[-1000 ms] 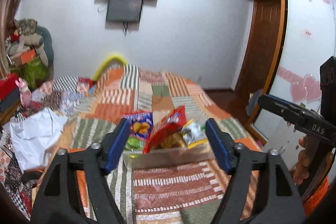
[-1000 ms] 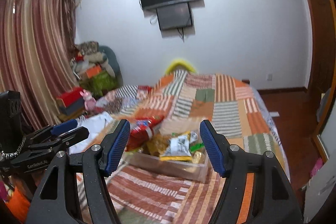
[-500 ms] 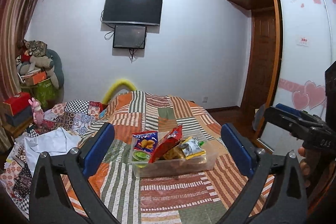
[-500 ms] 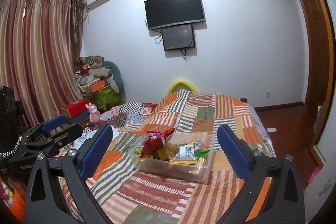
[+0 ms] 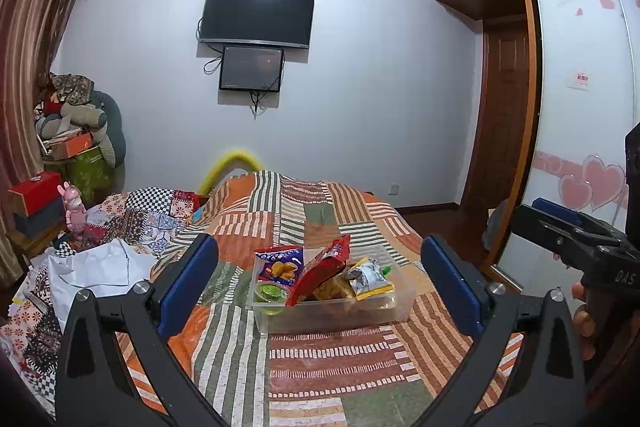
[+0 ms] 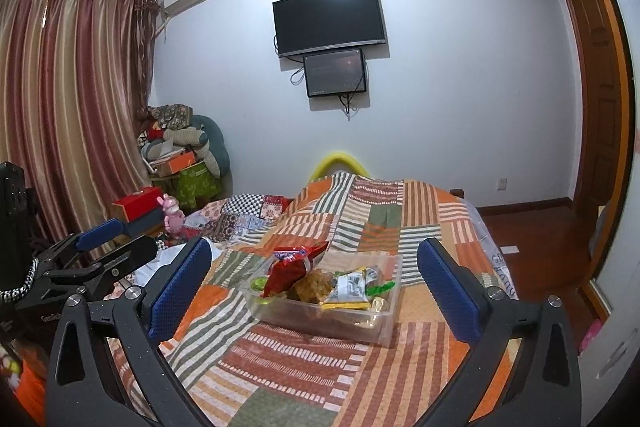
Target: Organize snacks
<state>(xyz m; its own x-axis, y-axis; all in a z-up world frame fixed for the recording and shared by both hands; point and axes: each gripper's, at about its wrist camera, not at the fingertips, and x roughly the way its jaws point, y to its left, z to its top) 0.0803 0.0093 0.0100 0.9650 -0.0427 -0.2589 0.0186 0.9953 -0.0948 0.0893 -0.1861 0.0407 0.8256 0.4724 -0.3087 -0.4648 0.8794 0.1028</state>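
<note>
On the quilt [image 5: 320, 367], snack-filled clear bin [image 5: 332, 319] (both tongs spread, empty).

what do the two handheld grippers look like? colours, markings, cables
Both match: the left gripper and right gripper have black, triangular-cutout frames with silver screws, and jaws faced with blue textured pads. The right gripper's body shows white lettering reading "DAS". The left one carries partly readable white text and a black-and-white braided cord. No sleeves visible.
</note>
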